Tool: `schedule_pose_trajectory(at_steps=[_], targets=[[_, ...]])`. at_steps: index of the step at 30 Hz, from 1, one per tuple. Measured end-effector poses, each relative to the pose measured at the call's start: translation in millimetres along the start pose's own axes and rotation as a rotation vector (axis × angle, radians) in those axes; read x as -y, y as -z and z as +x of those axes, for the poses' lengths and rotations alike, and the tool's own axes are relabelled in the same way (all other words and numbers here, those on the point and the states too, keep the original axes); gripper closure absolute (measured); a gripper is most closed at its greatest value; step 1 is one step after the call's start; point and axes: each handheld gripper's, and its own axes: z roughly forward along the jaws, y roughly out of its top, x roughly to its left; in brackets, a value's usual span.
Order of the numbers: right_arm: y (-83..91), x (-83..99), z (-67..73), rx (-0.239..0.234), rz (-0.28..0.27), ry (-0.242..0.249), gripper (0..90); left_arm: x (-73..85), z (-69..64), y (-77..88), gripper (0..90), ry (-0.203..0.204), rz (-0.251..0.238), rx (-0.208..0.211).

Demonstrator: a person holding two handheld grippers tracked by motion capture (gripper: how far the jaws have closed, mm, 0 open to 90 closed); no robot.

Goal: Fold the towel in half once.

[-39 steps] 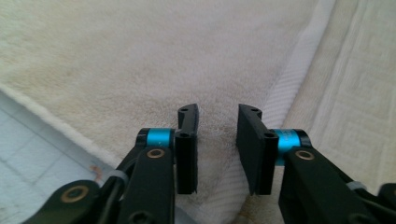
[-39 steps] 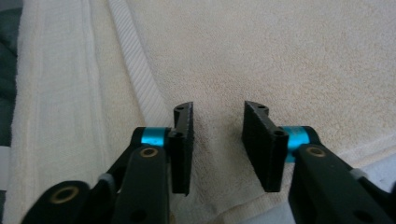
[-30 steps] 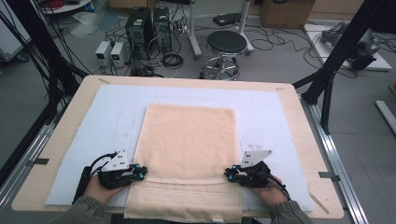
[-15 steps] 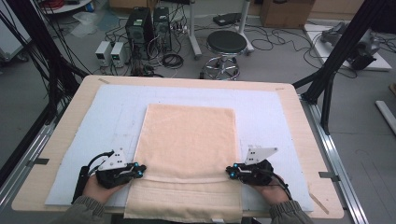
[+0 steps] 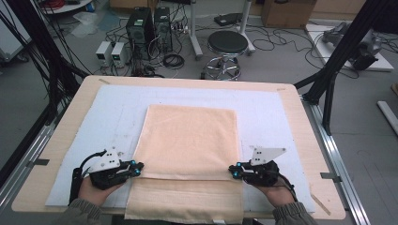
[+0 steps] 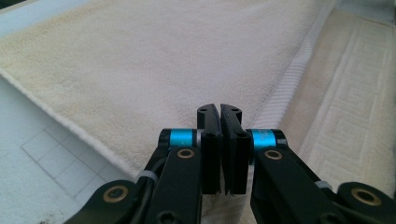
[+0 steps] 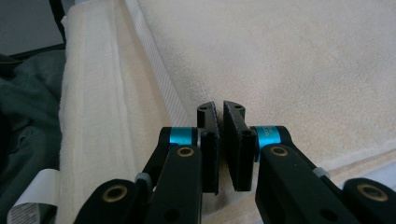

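A peach towel (image 5: 190,136) lies on the white mat (image 5: 117,108), its upper layer folded over a lower layer (image 5: 185,201) that hangs past the table's front edge. My left gripper (image 5: 138,168) is at the near left corner of the upper layer and my right gripper (image 5: 233,168) at the near right corner. In the left gripper view the jaws (image 6: 219,109) are pressed together where the towel's side edge meets its ribbed band (image 6: 289,79). The right gripper view shows the jaws (image 7: 219,108) shut at the matching corner beside the ribbed band (image 7: 154,70).
The wooden table (image 5: 82,101) carries the mat, with bare mat on both sides of the towel. Behind the table are a black stool (image 5: 227,44), computer towers (image 5: 145,23) and loose cables. A black frame post (image 5: 338,61) rises at the right.
My left gripper has risen slightly with its towel corner. The right gripper has stayed almost in place.
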Motion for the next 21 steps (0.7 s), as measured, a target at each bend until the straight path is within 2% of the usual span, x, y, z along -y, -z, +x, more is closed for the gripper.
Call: schedule_pose_trajectory(at_steps=[8,14,16,17,18,19,21], targets=[[16.0,-11.8,16.4,-0.009,-0.017,0.037,85.1,-4.4,-18.2,18.9,86.6,-0.025,-0.009,0.008],[38.8,-15.9,44.8,-0.043,-0.029,0.077,85.2,-8.2,-46.6,40.8,86.7,-0.054,-0.009,0.044],[45.7,-14.5,57.5,-0.078,-0.030,0.089,85.2,-7.1,-55.7,46.8,86.6,-0.062,0.004,0.063],[48.4,-11.9,64.9,-0.112,-0.022,0.093,83.8,-5.4,-59.5,49.0,86.5,-0.063,0.008,0.076],[49.1,-9.1,69.6,-0.148,-0.024,0.095,78.9,-3.3,-62.3,51.0,85.2,-0.064,0.013,0.084],[49.4,-6.2,73.0,-0.180,-0.020,0.089,72.3,-1.0,-64.3,52.3,81.0,-0.052,0.012,0.081],[49.3,-1.5,75.8,-0.181,-0.012,0.076,68.0,2.4,-63.2,53.3,69.1,-0.029,0.017,0.077]])
